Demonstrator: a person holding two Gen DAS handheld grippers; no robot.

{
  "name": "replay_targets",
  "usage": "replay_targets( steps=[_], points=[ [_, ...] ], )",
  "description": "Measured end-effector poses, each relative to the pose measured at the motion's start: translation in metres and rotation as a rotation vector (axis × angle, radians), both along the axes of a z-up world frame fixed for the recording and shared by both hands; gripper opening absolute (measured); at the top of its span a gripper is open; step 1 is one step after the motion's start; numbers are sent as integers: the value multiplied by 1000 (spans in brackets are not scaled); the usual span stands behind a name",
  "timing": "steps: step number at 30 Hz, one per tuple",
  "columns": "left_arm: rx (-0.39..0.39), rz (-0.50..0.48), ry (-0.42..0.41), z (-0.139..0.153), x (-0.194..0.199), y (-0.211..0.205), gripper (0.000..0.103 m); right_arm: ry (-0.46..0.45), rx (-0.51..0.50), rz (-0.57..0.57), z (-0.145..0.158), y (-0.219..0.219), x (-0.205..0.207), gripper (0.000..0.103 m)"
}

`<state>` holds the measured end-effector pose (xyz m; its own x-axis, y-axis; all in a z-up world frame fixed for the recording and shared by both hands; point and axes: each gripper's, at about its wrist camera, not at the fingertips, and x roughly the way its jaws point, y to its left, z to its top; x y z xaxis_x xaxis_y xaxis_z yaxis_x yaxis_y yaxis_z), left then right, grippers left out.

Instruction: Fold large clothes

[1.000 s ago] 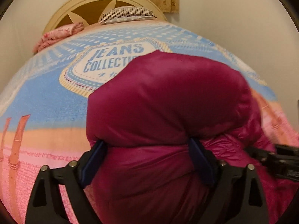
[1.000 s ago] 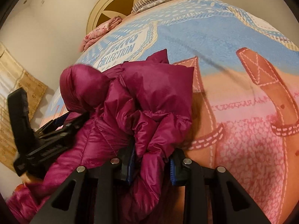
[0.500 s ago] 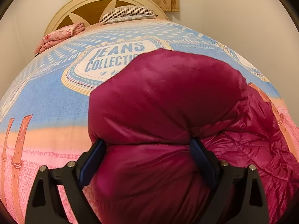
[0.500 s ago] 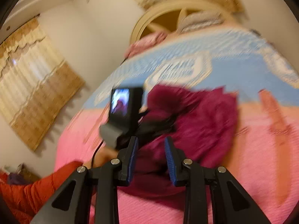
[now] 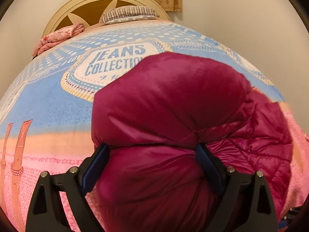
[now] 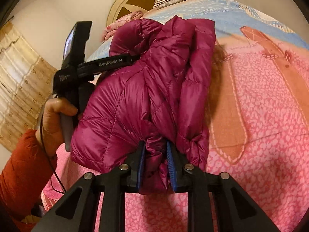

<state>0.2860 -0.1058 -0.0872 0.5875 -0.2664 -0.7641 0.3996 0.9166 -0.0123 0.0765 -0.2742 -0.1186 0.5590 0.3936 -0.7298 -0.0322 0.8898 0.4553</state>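
The magenta puffer jacket (image 6: 146,89) lies bunched on the bed (image 6: 260,116). A fold of its near edge sits pinched between the right gripper (image 6: 154,160) jaws, which have just been closing. The left gripper (image 5: 152,154) jaws, spread wide, clamp a thick padded roll.

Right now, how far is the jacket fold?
Done: magenta puffer jacket is bunched into a thick bundle on the blanket. In hand: left gripper clamps the bundle; right gripper has just been closing on a bottom fold. Left: flatten, release.
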Motion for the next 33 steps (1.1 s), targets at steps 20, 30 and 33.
replay_targets(
  steps=[20, 30, 33],
  points=[
    [-145, 62, -44, 40, 50, 40, 88, -176, -113, 11, 71, -42, 149, 23],
    [-175, 74, 56, -11, 64, 30, 89, -70, -157, -3, 5, -32, 179, 23],
    [-196, 94, 99, -26, 69, 27, 91, -76, -134, -8, -4, -36, 187, 23]
  ],
)
